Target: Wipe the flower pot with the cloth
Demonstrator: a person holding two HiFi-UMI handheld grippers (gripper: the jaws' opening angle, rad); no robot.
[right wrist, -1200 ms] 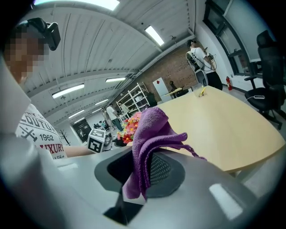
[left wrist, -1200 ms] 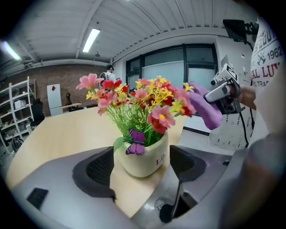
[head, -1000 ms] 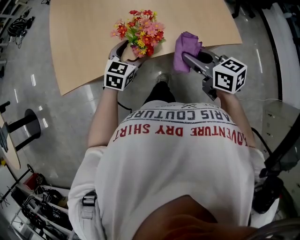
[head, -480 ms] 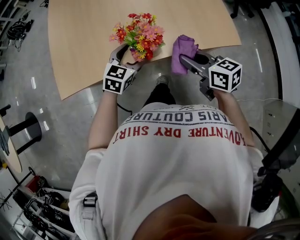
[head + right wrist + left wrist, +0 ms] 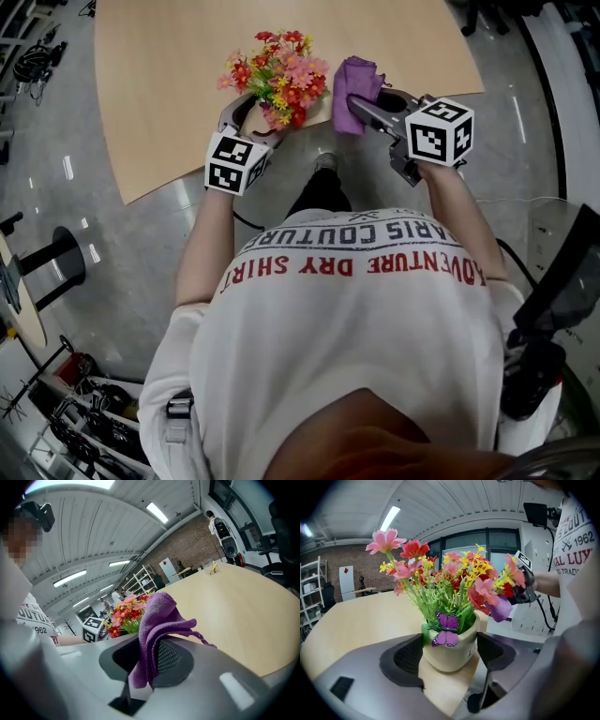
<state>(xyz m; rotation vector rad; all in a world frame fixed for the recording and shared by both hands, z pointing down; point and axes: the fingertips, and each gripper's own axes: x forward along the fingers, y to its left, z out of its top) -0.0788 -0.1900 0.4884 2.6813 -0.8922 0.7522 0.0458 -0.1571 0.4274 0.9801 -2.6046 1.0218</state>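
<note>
Cream ceramic, with a purple butterfly (image 5: 446,629) clipped to its rim: that is the flower pot (image 5: 451,656). It stands upright on the wooden table (image 5: 169,75), very near the edge that faces me. My left gripper (image 5: 253,114) clasps it, one dark pad against each side of its body. The bunch of red, pink and yellow flowers (image 5: 450,578) spreads well beyond the rim. From the head view they hide the pot almost entirely. Just to the right of the blooms, my right gripper (image 5: 147,663) is clamped on the purple cloth (image 5: 158,616). The cloth bunches up above the jaws, with a loose corner trailing off to one side. It does not yet touch the pot, so I judge the wiping has not started. My main worry is the table edge. A firm sideways push from the cloth could tip or drag the pot off it if the left grip gives on that smooth glaze. The overhanging stems are the second hazard, since coming in high would snag the cloth in them or bend them. The cloth is also pinched only at a fold and could pull free when rubbed.
</note>
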